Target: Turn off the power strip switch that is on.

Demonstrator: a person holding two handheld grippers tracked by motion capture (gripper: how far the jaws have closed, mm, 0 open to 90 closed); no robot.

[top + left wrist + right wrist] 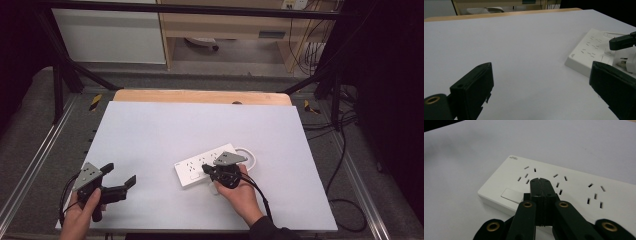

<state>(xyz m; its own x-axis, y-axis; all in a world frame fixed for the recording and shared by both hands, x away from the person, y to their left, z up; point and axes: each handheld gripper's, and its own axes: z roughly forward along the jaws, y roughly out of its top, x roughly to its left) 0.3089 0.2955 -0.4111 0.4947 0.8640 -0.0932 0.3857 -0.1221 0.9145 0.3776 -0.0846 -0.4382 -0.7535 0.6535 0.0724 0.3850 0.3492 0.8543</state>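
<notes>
Power strip (564, 187) — sockets empty | right gripper (541, 182) closed over it

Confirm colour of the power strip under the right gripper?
White, the power strip has dark socket slots; clearest in the right gripper view.

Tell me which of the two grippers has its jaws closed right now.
The right gripper, poised over the white power strip, has its jaws pressed together; the left gripper has jaws spread wide over bare table.
</notes>
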